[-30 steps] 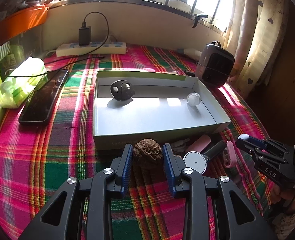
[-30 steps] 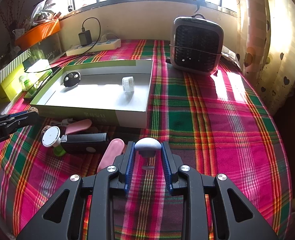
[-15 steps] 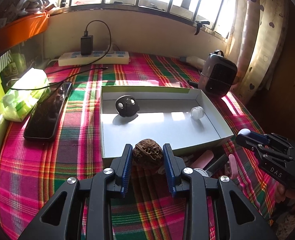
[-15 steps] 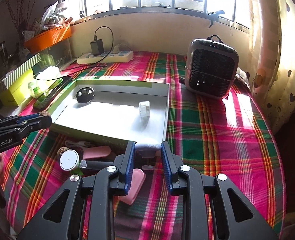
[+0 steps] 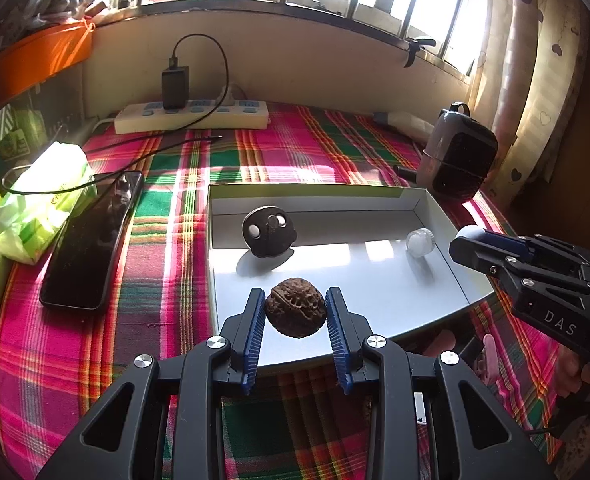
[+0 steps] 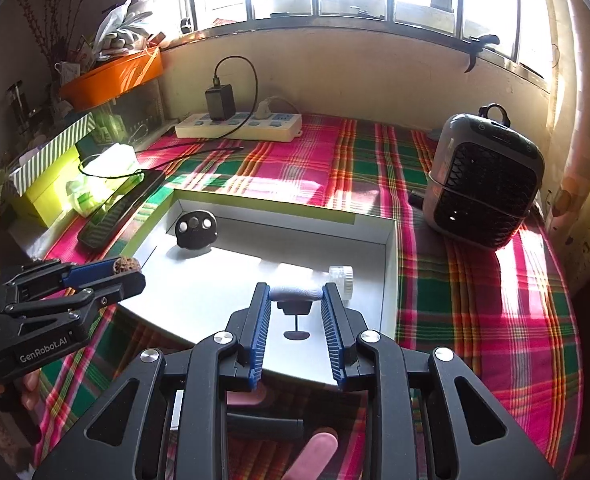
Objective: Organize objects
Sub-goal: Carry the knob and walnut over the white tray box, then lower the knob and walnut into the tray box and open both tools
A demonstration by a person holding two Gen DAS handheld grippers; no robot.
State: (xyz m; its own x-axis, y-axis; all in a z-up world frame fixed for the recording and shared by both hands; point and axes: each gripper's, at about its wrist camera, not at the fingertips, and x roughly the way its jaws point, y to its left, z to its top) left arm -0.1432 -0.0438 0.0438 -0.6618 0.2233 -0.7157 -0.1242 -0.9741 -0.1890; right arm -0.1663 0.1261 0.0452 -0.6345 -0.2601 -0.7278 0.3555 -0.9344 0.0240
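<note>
- A walnut (image 5: 295,312) is clamped between the blue pads of the left tool (image 5: 295,316) and held above the near part of the box (image 5: 435,208).
- A grey knob (image 6: 295,293) with a thin stem is gripped by the right tool (image 6: 295,308), above the box floor near its right wall.
- In the left view, the right tool (image 5: 471,240) is seen from the side at the box's right edge; only the pale top of the knob shows there.
- In the right view, the left tool (image 6: 123,270) is seen at the box's left edge (image 6: 151,220), with the walnut (image 6: 125,266) showing at its tip.
- Inside the box lie a black fob (image 5: 269,232) at the back left and a white cap (image 5: 419,242) near the right wall.
- The heater (image 6: 483,196) grille is shown fully only in the right view; in the left view it is shadowed.
- A phone (image 5: 93,240) and a green pack (image 5: 39,204) lie on the checked worktop (image 5: 95,340), left of the box.
- Pink things below the box's near edge are partly hidden in both views.
</note>
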